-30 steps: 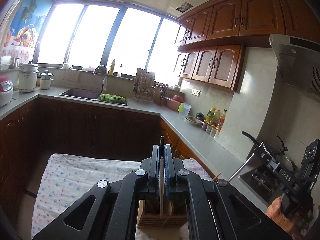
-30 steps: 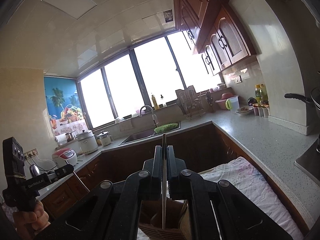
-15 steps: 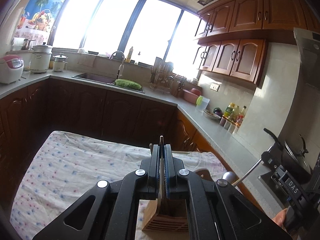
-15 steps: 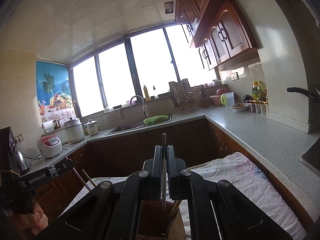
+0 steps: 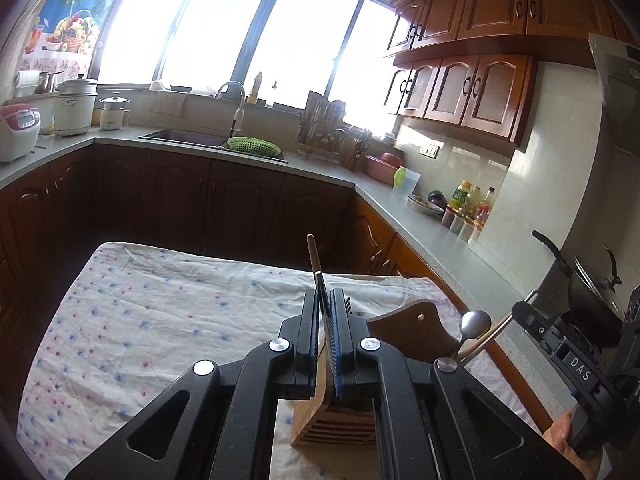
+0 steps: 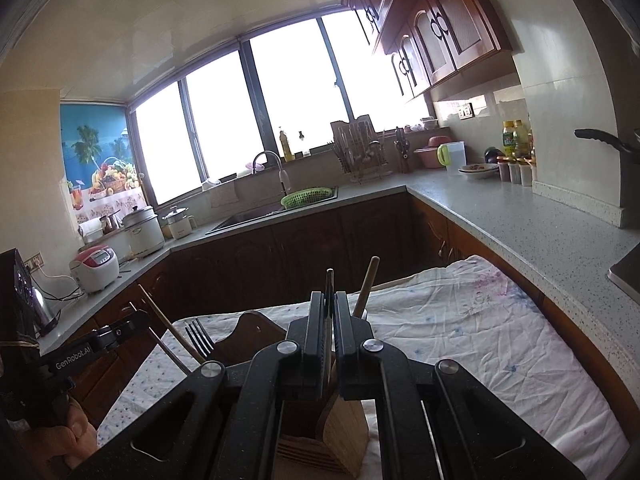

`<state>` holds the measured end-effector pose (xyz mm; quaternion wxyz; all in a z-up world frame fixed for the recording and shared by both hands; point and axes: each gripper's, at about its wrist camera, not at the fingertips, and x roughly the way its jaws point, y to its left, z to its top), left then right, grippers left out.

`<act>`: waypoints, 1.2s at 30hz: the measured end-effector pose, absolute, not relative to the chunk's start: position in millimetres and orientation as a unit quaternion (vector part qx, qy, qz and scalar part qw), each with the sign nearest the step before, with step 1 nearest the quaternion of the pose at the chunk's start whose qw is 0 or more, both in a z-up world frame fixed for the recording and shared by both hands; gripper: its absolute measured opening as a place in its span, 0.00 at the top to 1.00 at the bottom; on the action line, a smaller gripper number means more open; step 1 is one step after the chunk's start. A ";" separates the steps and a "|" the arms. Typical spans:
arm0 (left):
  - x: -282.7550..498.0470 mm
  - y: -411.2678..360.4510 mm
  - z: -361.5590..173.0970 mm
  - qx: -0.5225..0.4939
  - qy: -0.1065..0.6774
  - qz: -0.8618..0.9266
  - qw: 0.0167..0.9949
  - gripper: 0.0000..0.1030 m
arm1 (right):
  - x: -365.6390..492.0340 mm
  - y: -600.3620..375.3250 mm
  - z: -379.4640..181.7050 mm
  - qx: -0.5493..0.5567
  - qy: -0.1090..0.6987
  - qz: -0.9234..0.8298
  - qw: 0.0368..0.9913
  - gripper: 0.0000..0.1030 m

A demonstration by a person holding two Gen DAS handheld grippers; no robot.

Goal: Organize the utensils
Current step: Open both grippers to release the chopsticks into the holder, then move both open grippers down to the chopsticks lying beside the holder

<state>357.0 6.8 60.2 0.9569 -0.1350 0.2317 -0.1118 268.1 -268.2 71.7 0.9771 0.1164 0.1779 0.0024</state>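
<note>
A wooden utensil holder (image 5: 344,420) stands on the floral cloth, right under both grippers; it also shows in the right wrist view (image 6: 340,432). My left gripper (image 5: 325,308) is shut on a thin utensil handle (image 5: 316,268) that points down into the holder. My right gripper (image 6: 329,308) is shut on another thin metal utensil (image 6: 329,280) over the holder. A spoon bowl (image 5: 475,322), a fork (image 6: 200,338), chopsticks (image 6: 160,320) and a wooden handle (image 6: 369,284) stick up beside the holder.
The cloth-covered table (image 5: 140,320) sits inside a U-shaped counter (image 5: 440,236) with a sink (image 5: 192,136), green colander (image 5: 252,145), rice cooker (image 5: 16,128), condiment bottles (image 5: 468,208) and a wok (image 5: 588,300) at the right.
Both grippers have tilted downward and lowered toward the holder, utensils still held. The table, holder, fork and spoon have come further into view.
</note>
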 end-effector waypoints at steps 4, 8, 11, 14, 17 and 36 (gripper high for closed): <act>356.7 11.0 56.7 -0.142 0.240 -0.117 0.953 0.96 | 270.0 -268.9 72.7 0.117 0.181 0.003 0.976 0.95; 349.4 17.2 62.7 -0.149 0.240 -0.114 0.953 0.62 | 268.6 -274.4 73.5 0.134 0.184 0.009 0.974 0.87; 334.2 21.5 70.1 -0.142 0.229 -0.107 0.957 0.46 | 258.2 -277.4 80.0 0.145 0.172 0.011 0.974 0.66; 312.3 27.7 74.1 -0.135 0.221 -0.092 0.962 0.21 | 240.7 -283.5 91.5 0.161 0.148 0.011 0.976 0.31; 284.2 33.9 74.2 -0.124 0.213 -0.083 0.966 0.14 | 219.5 -291.3 102.1 0.177 0.123 0.005 0.976 0.08; 170.2 40.3 32.6 -0.132 0.330 -0.062 0.933 0.07 | 119.5 -286.5 33.2 0.222 0.245 0.014 0.944 0.03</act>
